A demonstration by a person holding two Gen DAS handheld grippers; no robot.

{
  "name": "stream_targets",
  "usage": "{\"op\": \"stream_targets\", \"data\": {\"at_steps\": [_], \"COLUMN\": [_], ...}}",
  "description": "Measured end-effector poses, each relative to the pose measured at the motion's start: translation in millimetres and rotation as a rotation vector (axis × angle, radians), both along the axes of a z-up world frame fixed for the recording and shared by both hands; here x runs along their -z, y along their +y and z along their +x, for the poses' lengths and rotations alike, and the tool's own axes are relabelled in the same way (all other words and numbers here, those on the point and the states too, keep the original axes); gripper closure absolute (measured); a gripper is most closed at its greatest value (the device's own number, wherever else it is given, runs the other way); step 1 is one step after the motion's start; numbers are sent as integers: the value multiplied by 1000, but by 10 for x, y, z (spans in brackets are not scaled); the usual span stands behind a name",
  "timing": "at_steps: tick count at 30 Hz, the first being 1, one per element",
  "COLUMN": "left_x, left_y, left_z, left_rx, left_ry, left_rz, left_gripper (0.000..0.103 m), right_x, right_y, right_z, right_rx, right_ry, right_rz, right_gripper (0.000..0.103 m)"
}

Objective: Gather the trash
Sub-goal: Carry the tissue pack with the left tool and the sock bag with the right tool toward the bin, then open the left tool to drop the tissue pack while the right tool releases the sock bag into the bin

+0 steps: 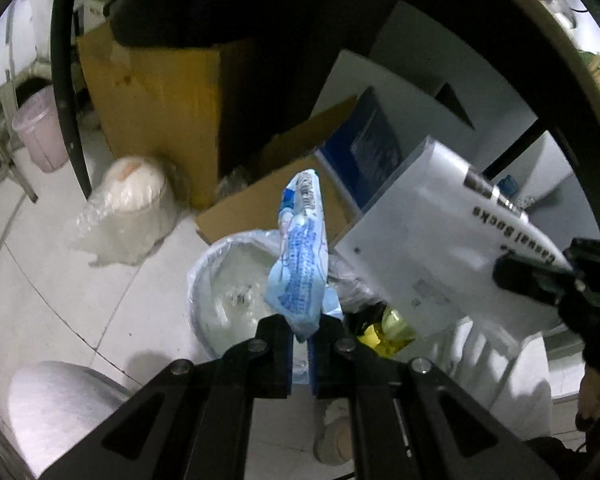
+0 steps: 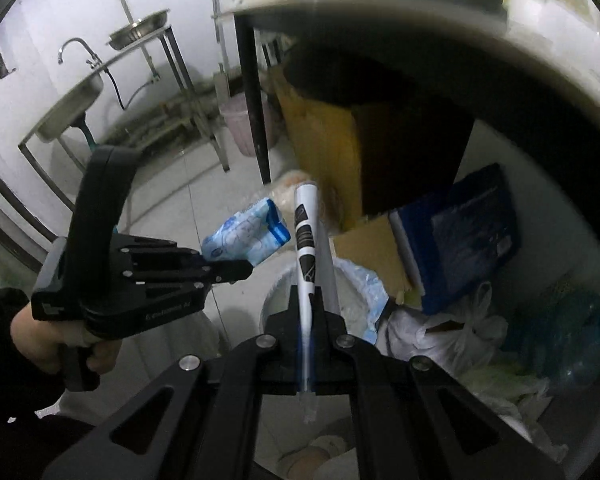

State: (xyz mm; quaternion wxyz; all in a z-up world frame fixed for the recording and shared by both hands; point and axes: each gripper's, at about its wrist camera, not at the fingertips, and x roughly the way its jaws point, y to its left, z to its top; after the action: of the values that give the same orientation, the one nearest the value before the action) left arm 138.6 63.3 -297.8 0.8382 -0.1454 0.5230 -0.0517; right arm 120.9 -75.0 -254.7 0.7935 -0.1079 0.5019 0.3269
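Observation:
My left gripper (image 1: 303, 322) is shut on a crumpled blue-and-white plastic wrapper (image 1: 300, 256), which stands up from its fingers over a round trash bin (image 1: 194, 304) lined with a pale bag. In the right wrist view the same left gripper (image 2: 240, 268) holds the wrapper (image 2: 248, 236) to the left of the bin (image 2: 266, 304). My right gripper (image 2: 306, 304) is shut on a flat white socks package (image 2: 305, 248), seen edge-on above the bin. From the left wrist view that package (image 1: 432, 240) shows its broad face, with the right gripper (image 1: 504, 270) at its right edge.
Cardboard boxes (image 1: 152, 108) and a blue box (image 2: 472, 236) crowd behind the bin under a table edge (image 2: 420, 28). White plastic bags (image 2: 452, 332) lie on the right. A black table leg (image 2: 256, 92), a pink bucket (image 1: 40, 132) and a sink stand (image 2: 72, 96) are at the left.

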Motion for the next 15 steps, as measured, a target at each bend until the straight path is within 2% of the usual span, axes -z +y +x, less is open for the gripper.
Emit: {"op": "stream_targets", "data": {"at_steps": [5, 8, 9, 10, 11, 12, 15], "left_x": [282, 416, 460, 493, 522, 541, 594], "left_y": [-21, -27, -29, -29, -18, -11, 12], "left_z": [99, 142, 158, 174, 189, 197, 222], "left_rx": [-3, -2, -5, -7, -12, -16, -20], "left_ry": [51, 83, 92, 100, 108, 110, 121], "left_rz": [-29, -50, -54, -55, -57, -63, -65], "left_gripper": [98, 94, 87, 74, 69, 64, 62], "right_x": [344, 507, 548, 590, 627, 665, 750], "right_y": [75, 64, 48, 37, 25, 15, -9], "right_z": [105, 166, 195, 228, 259, 279, 322], "right_rx": [7, 17, 23, 31, 39, 45, 58], "right_ry": [57, 78, 85, 93, 101, 107, 121], "right_rz": [-25, -38, -41, -45, -46, -46, -51], "right_gripper": [101, 101, 101, 101, 101, 101, 101]}}
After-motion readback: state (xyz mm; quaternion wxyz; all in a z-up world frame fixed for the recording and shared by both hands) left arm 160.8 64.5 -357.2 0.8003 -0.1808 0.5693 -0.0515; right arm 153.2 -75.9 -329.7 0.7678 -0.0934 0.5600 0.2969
